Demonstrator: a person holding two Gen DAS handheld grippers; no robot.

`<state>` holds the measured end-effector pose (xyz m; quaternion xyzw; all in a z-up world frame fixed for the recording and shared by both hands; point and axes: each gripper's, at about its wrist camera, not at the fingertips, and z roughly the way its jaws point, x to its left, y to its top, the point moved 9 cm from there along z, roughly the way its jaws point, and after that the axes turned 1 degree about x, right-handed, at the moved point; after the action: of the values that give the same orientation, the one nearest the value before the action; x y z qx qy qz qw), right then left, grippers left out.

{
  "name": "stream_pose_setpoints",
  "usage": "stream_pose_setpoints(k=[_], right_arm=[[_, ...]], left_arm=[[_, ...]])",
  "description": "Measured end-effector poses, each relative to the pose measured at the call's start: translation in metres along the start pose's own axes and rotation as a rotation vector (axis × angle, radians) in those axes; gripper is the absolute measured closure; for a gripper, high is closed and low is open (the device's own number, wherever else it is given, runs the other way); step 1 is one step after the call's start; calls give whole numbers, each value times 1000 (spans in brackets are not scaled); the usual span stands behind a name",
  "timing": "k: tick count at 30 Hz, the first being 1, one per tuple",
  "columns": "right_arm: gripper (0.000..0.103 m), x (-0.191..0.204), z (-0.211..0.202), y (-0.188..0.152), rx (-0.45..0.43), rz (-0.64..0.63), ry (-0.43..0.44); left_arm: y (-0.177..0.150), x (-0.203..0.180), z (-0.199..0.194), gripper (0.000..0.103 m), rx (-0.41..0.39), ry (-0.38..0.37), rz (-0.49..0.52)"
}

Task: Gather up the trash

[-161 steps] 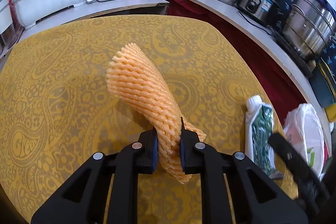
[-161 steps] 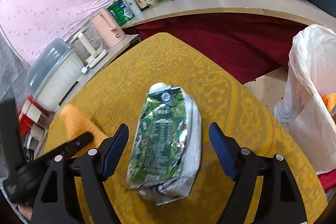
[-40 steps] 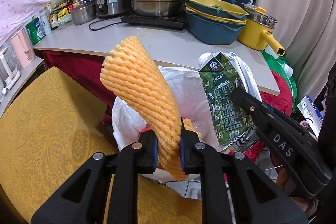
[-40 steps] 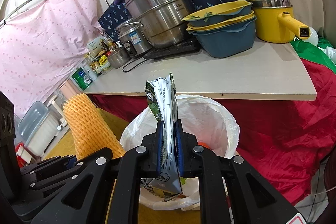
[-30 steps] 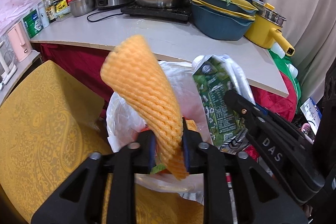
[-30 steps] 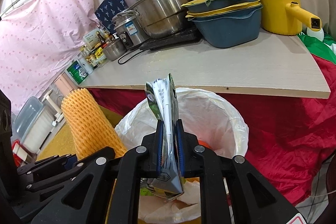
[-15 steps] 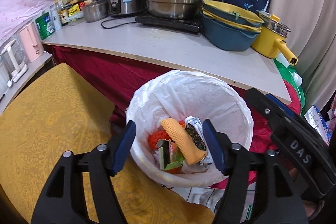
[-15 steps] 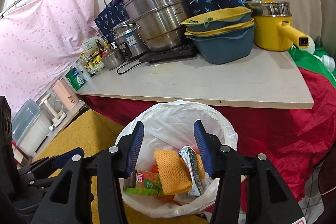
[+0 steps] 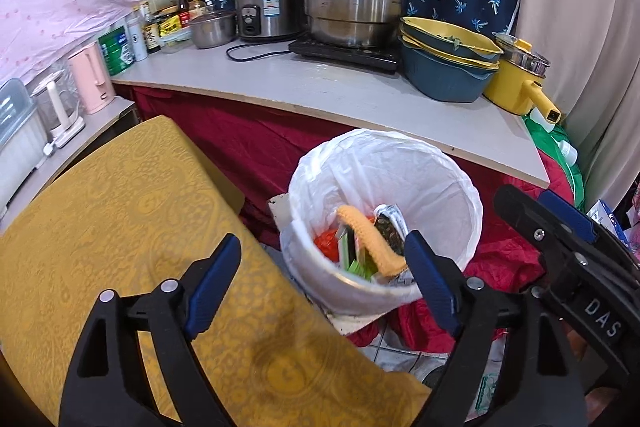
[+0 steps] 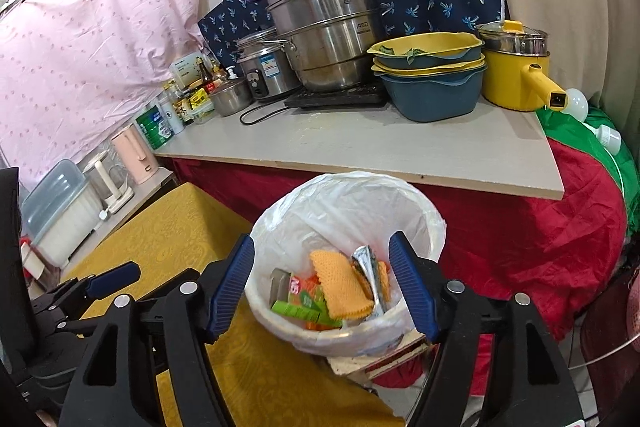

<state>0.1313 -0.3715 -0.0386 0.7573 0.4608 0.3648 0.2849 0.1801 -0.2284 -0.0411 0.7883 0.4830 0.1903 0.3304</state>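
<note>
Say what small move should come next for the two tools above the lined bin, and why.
Probably swing both back toward the yellow table for more trash. The left tool and right tool have just been opening, and nothing is between their jaws. The orange foam net and the green carton already lie inside the bin.

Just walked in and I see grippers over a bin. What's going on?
A person is collecting trash with two handheld grippers. The left gripper and right gripper have just been opening, with nothing between them. The orange foam net and the green carton lie in the lined bin beside the yellow table.
</note>
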Motion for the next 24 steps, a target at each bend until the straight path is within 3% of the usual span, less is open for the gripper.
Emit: stream_pose_setpoints(k=[6, 13, 16, 24], right_arm=[[19, 13, -20, -15, 10, -2, 15], [15, 25, -34, -32, 28, -28, 0], [7, 27, -36, -40, 39, -48, -13], [7, 29, -44, -54, 49, -75, -64]], left_arm=[[-16, 17, -19, 15, -9, 25, -33], [-26, 37, -34, 12, -24, 62, -83], [-30, 44, -42, 11, -35, 63, -116], [-49, 58, -48, 11, -27, 80, -153]])
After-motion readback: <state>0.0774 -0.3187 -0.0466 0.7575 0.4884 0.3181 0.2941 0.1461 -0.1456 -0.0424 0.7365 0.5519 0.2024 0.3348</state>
